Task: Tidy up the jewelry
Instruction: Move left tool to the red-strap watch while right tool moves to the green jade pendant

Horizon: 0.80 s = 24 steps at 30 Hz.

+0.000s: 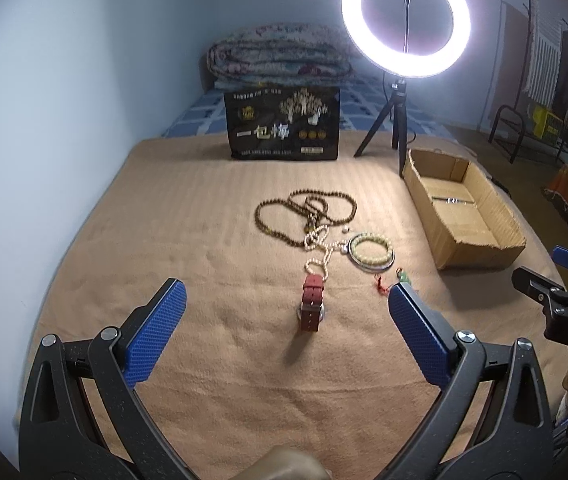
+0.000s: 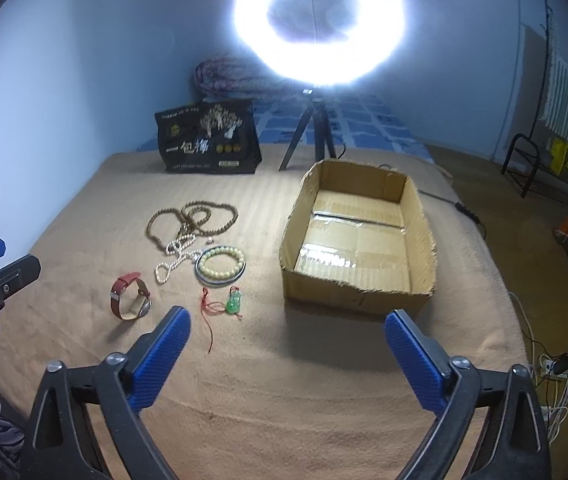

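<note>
Both tools hang over the tan blanket (image 1: 211,380) with nothing in them. The left gripper (image 1: 286,300) has its blue pads spread wide, and the right gripper (image 2: 286,330) is spread just as wide.

Nearest the left gripper, and almost dead centre between its fingers, stands the red-strapped watch (image 1: 312,307). In the left wrist view its strap runs straight away from the camera, so its long axis lines up with the direction of reach and the pads would close across the strap's narrow width. The same watch (image 2: 129,297) sits well off to the left of the right gripper's fingers, so I judge the left hand the nearer and better placed for it.

The right gripper is closer to the green charm on its red cord (image 2: 232,303), which lies just ahead of its left pad (the cord trails back toward the camera).

A little farther lie the pale bead bracelet inside a metal bangle (image 1: 372,251), then the pearl strand (image 1: 320,252), which touches the brown bead necklace (image 1: 304,216) beyond it.

To the right, apart from the jewelry, sits the open cardboard box (image 2: 428,240), seemingly empty, probably the destination. Behind everything stand a black printed bag (image 1: 284,124) and the ring light (image 1: 406,20).
</note>
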{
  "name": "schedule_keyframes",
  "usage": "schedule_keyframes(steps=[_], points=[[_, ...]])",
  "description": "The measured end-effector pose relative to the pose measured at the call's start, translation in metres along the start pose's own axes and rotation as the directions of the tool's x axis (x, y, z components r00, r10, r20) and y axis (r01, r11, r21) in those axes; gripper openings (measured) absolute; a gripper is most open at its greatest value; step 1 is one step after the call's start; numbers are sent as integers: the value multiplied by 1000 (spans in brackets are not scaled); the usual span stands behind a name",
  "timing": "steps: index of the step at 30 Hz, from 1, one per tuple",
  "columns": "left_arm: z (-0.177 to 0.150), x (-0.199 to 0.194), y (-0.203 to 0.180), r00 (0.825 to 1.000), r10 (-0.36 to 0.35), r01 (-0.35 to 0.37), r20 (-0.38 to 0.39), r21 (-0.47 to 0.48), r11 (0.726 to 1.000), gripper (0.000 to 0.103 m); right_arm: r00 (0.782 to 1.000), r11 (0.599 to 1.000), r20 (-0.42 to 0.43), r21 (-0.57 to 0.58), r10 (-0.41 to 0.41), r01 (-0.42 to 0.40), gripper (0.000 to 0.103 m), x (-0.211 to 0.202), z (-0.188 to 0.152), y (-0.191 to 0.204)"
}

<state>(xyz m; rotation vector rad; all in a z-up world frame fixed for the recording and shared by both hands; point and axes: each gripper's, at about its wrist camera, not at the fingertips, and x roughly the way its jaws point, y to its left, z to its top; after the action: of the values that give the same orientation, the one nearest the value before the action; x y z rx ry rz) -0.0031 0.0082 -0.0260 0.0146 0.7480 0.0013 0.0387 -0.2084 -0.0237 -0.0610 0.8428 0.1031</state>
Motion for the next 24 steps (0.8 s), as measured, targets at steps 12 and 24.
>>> schedule_keyframes(steps=[12,24], points=[[5,50,7,985,-80,80,-151,-5,997,82,987,995,-134,-35,93,-98,79,45,0,15],[1,108,2,944,-133,134,-301,-19,991,51,948,982,-261,4,181,-186,60,100,-1,25]])
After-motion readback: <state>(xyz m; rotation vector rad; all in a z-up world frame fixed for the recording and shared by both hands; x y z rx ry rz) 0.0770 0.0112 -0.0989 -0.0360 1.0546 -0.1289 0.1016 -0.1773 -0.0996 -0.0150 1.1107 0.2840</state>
